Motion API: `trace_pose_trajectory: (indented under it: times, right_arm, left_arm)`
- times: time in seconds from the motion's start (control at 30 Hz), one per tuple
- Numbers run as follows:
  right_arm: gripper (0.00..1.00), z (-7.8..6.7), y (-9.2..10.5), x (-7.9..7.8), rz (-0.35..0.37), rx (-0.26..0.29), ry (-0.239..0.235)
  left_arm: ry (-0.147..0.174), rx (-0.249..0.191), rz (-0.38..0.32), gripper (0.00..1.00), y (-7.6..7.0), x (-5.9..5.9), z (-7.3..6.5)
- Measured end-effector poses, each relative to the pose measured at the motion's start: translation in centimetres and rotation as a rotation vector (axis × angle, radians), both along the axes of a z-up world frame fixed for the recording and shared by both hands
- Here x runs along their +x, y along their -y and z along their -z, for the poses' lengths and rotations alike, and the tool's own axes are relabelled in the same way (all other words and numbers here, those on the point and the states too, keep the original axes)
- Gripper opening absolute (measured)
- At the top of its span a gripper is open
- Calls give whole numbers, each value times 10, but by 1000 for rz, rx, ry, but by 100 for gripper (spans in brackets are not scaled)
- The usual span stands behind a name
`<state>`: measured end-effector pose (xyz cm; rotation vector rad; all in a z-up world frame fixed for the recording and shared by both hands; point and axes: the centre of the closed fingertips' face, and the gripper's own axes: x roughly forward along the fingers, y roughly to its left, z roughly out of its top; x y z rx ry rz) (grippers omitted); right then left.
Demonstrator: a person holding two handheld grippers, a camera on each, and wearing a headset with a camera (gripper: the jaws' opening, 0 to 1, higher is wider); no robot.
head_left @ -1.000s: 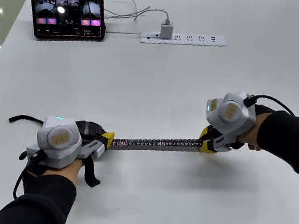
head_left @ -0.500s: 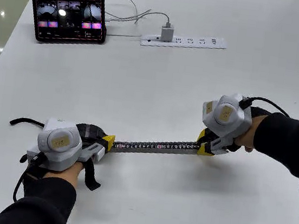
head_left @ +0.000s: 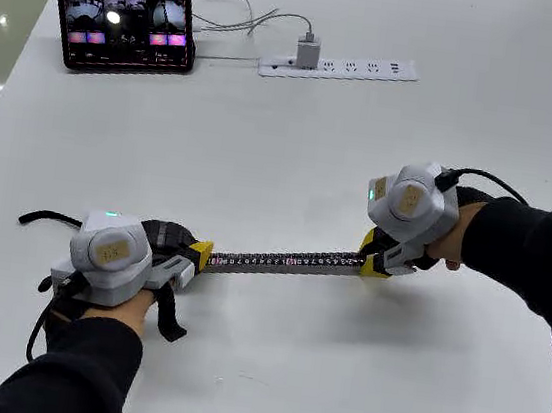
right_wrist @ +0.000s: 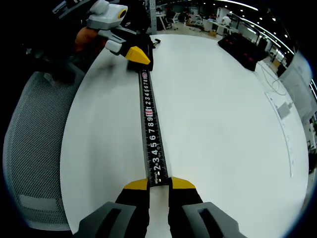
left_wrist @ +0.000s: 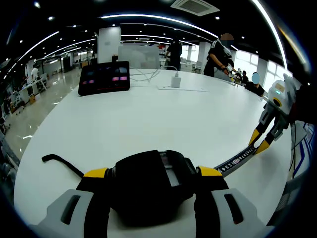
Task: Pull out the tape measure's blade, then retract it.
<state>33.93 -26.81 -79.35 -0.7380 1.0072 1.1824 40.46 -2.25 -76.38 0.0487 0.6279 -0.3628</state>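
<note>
Tape measure [head_left: 166, 238] sits close to the near edge of the white counter [head_left: 312, 161], on the person's left, its black body clamped between the yellow-tipped jaws of the left gripper [head_left: 182, 251]. In the left gripper view the jaws of that gripper [left_wrist: 153, 173] press against both sides of the body. A black strap [head_left: 167, 314] trails from the tape measure toward the near edge, lying on the counter. The blade [head_left: 284, 262] is pulled out and runs to the right, low over the counter, its black face with printed numbers turned up. At its far end the right gripper [head_left: 368, 260] has its jaws closed on the blade's tip. In the right gripper view the blade [right_wrist: 150, 134] enters between that gripper's [right_wrist: 158, 184] two yellow tips with the lowest numbers just beyond them, and a mesh chair [right_wrist: 34, 148] stands beside the counter's edge. Beyond the blade lies a wide bare stretch of counter. At the far side a tablet [head_left: 125, 25] with a lit screen stands to the left, and a white power strip [head_left: 338, 70] lies to its right with a charger [head_left: 308, 49] plugged in and thin cables [head_left: 230, 9] looping behind.
</note>
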Motion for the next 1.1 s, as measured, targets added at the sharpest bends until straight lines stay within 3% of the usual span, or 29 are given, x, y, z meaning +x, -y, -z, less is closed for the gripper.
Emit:
trace_pose_trajectory:
  times: [1.1]
  right_arm:
    - [10,-1,-11,2,-1,2,1]
  left_arm:
    - [-7,0,0,65,1,2,-1]
